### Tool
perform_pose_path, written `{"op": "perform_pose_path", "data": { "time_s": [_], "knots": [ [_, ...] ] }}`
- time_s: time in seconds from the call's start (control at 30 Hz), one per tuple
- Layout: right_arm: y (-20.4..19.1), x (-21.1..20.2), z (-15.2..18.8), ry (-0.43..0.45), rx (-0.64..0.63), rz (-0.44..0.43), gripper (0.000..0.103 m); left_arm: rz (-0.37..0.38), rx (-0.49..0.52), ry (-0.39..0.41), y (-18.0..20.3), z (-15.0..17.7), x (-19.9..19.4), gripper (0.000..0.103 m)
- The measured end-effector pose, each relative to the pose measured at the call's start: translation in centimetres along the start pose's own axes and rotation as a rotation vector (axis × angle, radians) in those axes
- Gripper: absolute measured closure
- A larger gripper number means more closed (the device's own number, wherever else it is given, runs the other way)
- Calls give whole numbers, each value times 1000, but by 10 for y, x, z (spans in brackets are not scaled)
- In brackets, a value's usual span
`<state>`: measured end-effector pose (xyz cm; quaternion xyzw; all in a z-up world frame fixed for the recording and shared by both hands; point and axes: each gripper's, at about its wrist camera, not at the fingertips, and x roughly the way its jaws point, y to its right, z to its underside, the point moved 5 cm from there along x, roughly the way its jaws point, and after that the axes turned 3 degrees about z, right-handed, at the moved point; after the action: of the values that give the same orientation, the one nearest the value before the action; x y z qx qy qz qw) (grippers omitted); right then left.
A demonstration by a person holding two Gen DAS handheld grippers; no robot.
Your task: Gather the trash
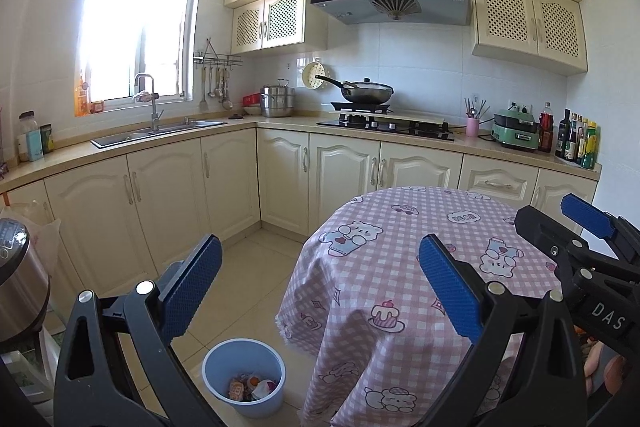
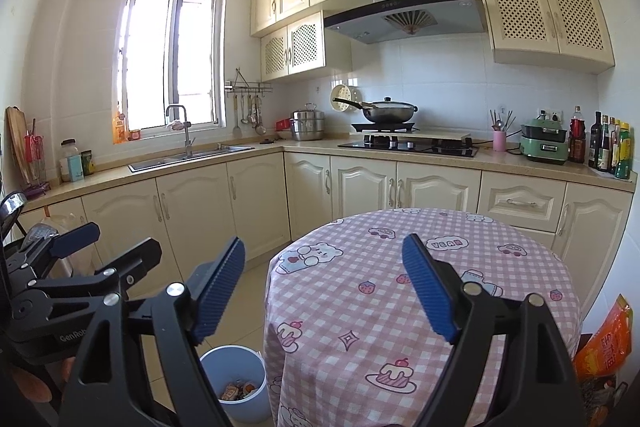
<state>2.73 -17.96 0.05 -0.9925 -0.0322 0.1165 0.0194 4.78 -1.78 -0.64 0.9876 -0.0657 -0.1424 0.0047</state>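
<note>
Both the left gripper [image 1: 320,291] and the right gripper [image 2: 324,291] hang with jaws apart and empty above the checked tablecloth [image 1: 400,247]. The blue bin [image 1: 244,379], wrappers inside, stands on the floor at seven o'clock from either, nearer the left gripper. Only the right view shows an orange packet [image 2: 604,339] at four o'clock.

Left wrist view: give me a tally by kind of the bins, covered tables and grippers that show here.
Blue bin, with trash inside: 1
Round table with the pink checked cloth: 1
Grippers: 2, the left gripper and the right gripper, both open
Total: 4
</note>
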Motion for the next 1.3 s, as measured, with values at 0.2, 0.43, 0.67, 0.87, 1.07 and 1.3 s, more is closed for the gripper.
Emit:
{"op": "perform_pose_path", "data": {
  "time_s": [0.2, 0.43, 0.67, 0.87, 1.07, 1.3],
  "knots": [
    [-1, 3, 3, -10, 5, -6, 23, -1, 1, -11, 1, 2, 3, 8],
    [1, 7, 4, -19, 10, -13, 23, -4, 2, -18, 1, 2, 4, 8],
    [-1, 8, 6, -24, 12, -14, 23, -7, 0, -25, 1, 3, 6, 8],
    [-2, 9, 7, -25, 9, -14, 23, -8, 0, -25, 0, 3, 7, 8],
    [-3, 9, 8, -25, 7, -15, 22, -7, 0, -24, 0, 3, 7, 8],
    [-2, 11, 8, -27, 4, -18, 22, -7, 0, -24, 0, 3, 7, 8]
  ]
}}
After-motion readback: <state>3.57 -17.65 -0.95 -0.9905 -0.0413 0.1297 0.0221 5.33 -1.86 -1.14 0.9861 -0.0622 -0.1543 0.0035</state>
